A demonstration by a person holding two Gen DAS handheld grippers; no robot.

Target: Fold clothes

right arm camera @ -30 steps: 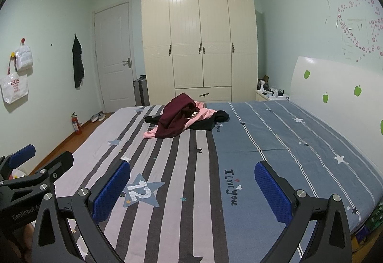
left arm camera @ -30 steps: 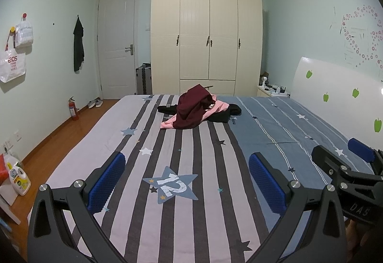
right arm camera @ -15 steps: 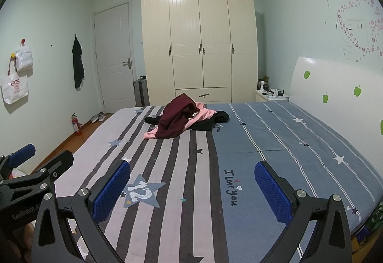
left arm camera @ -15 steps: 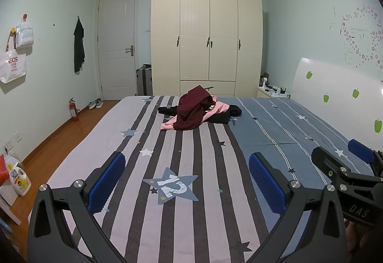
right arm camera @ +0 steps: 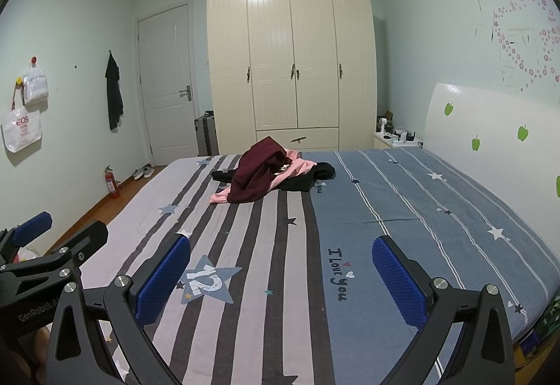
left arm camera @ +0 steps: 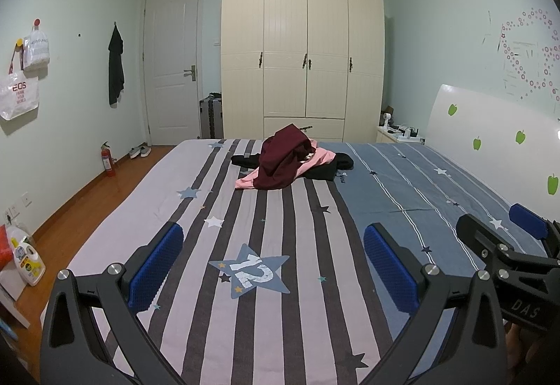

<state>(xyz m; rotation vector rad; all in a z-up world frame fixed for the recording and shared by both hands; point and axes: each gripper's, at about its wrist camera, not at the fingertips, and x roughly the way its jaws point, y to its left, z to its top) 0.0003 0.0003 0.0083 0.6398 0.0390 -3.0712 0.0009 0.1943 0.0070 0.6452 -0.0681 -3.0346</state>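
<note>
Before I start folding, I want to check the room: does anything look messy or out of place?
Only the clothes: a maroon, a pink and a black garment lie crumpled in one heap at the far end of the bed, unfolded. Nothing looks spilled or damaged.

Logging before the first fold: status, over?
Left gripper, right gripper open, empty. Clothes pile untouched at the bed's far end. Nothing between.
</note>
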